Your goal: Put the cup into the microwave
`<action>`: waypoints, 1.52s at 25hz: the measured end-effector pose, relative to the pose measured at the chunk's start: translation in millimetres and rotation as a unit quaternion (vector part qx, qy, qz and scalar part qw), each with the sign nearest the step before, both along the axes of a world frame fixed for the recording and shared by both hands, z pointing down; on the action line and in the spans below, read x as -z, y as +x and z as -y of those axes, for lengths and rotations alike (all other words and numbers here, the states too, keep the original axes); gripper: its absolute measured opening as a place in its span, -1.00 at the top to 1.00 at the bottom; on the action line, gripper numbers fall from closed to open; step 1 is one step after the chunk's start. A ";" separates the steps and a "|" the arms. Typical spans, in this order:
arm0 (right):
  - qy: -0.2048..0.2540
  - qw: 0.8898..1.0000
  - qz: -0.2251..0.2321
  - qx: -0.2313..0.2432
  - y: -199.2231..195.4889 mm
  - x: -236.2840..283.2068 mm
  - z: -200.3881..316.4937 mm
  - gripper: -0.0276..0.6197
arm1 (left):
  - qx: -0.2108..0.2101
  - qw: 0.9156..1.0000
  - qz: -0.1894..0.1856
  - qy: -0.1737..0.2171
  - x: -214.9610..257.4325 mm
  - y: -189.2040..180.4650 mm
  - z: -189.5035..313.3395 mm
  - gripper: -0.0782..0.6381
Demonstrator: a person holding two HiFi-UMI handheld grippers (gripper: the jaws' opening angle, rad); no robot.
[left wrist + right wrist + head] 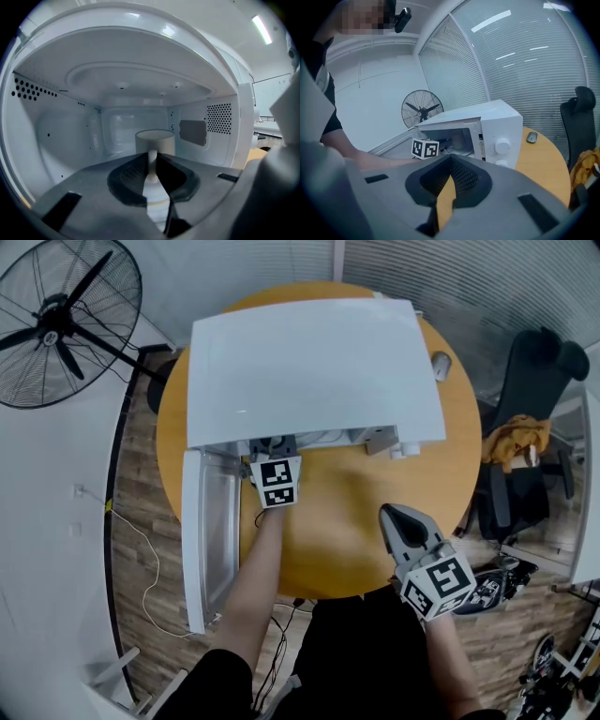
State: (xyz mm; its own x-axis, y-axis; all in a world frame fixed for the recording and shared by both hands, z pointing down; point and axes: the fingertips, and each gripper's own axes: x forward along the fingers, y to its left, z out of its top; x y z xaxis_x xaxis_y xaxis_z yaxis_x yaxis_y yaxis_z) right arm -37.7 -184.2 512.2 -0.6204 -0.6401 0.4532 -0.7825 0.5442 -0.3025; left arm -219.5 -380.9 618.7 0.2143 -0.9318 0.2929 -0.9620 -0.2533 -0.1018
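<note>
While the left gripper (pixel 152 158) pinches the handle of the cup (pixel 154 139) mid-frame inside the microwave (pixel 61 126), the right gripper (pixel 394 517) hovers lower right over the table (pixel 328 531), its jaws closed on nothing.

A round wooden table (pixel 347 521) fills the centre of the frame, set on a wood-plank floor (pixel 169 587). A black pedestal fan (pixel 56 320) stands at upper left beside a white wall (pixel 47 596), and a white cable (pixel 155 563) trails over the planks below it. Slatted blinds (pixel 487 282) line the top edge. At right, a black office chair (pixel 539 367) carries a yellow garment (pixel 518 435). A strip light (pixel 261 29) glows overhead.
</note>
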 end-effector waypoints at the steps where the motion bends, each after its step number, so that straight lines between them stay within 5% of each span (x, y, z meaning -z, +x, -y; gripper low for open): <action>1: 0.000 1.000 0.000 0.000 -0.1 0.2 -0.5 0.89 | 0.000 1.000 0.001 0.001 0.1 -0.1 -0.2 0.66; 22: 0.009 0.999 0.008 -0.042 13.0 13.2 -12.7 0.89 | 0.000 1.000 0.005 -0.013 10.6 2.9 -33.9 0.55; 38: 0.045 0.998 0.034 0.023 33.8 45.7 -42.3 0.89 | 0.027 1.000 -0.010 -0.009 56.9 40.2 -117.6 0.56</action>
State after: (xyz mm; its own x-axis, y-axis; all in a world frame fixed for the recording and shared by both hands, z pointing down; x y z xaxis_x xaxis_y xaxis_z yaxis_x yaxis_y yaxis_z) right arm -3.9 -141.9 466.5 -0.6780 -0.6458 0.3511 -0.7348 0.6067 -0.3032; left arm -179.3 -263.3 561.8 0.1691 -0.9367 0.3065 -0.9762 -0.2021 -0.0791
